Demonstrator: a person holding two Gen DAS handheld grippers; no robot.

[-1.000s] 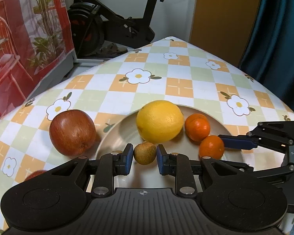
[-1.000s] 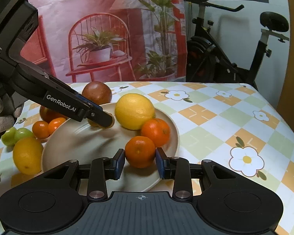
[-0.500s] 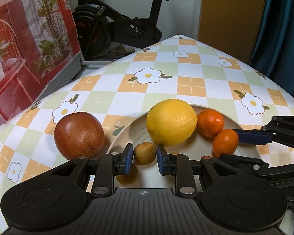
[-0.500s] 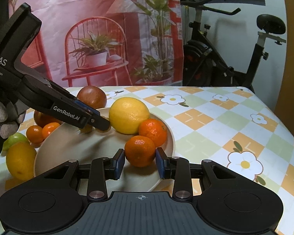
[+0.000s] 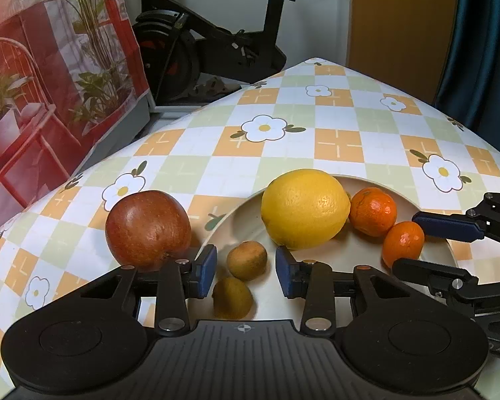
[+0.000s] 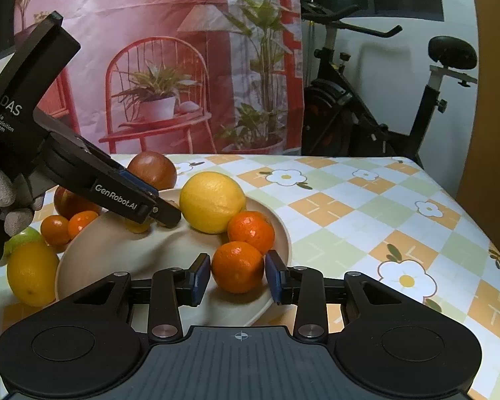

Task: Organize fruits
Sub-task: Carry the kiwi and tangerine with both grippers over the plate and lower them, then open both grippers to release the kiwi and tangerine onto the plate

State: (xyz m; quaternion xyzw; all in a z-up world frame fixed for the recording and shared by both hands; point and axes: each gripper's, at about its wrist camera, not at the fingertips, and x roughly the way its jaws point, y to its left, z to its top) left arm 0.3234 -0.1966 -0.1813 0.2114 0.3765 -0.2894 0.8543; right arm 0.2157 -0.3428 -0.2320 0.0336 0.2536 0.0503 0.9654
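Left gripper [image 5: 246, 268]: my jaws have just been opening. The small brown fruit [image 5: 247, 260] sits loose between the pads, clear on both sides, resting on the plate [image 5: 246, 220].
Right gripper [image 6: 238, 275]: closed on the near mandarin [image 6: 238, 266], both pads against its sides, at the near right edge of the plate.
Plate contents: a big lemon [image 5: 304, 208] at the far side, a second mandarin [image 5: 372, 211] right of it, and a second small brown fruit [image 5: 232, 297] nearer my left camera.
Off the plate: a red apple [image 5: 148, 230] on the table [image 5: 336, 140] just left of the plate; in the right view a further lemon [image 6: 31, 271] and small citrus lie at the left.
Handling, mandarin: I judge it light, with soft, loose peel that bruises; hold across the widest part, gently.
Handling, brown fruit: small, round and likely to roll; let go low.
Handling, apple: firm, smooth, heavier; needs wide jaws across the middle.
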